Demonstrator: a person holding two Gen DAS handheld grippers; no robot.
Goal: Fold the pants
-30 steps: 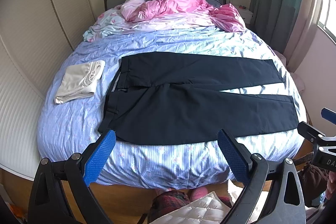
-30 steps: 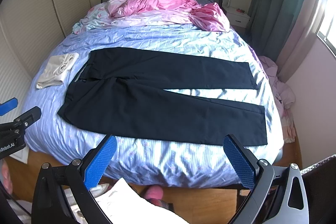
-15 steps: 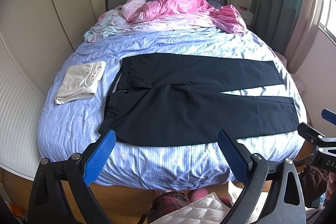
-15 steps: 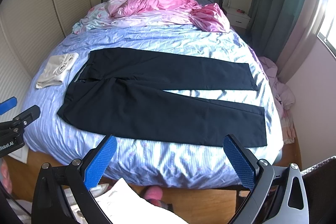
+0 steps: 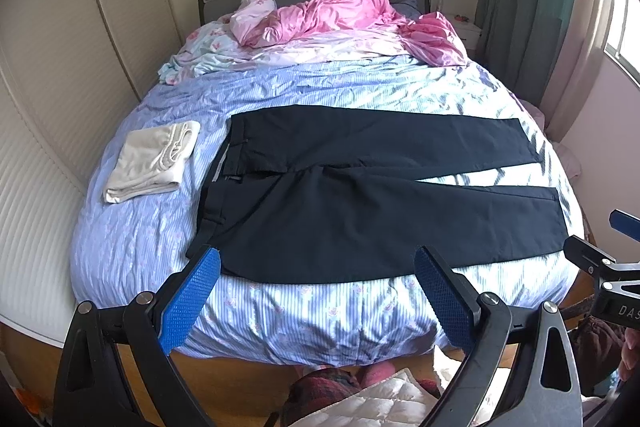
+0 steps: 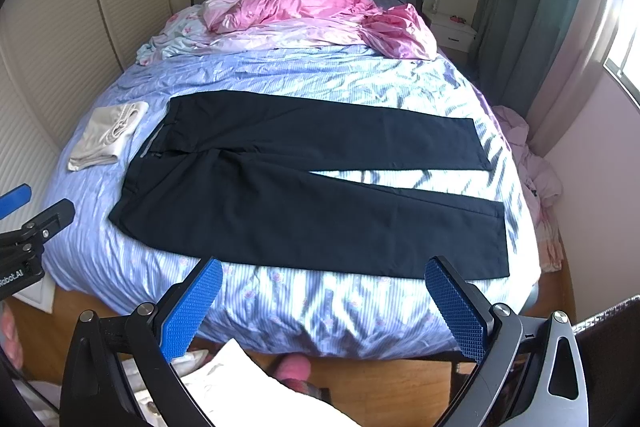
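Just dark pants (image 5: 360, 195) (flat, unfolded).

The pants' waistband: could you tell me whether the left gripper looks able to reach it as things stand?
Probably yes: the left gripper is open, nothing lies between it and the waistband of the pants, flat on the bed.

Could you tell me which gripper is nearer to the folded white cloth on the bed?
Left. The left gripper hovers off the bed's near edge, towards the waistband end where the white cloth lies. The right gripper hovers by the cuff end, farther away.
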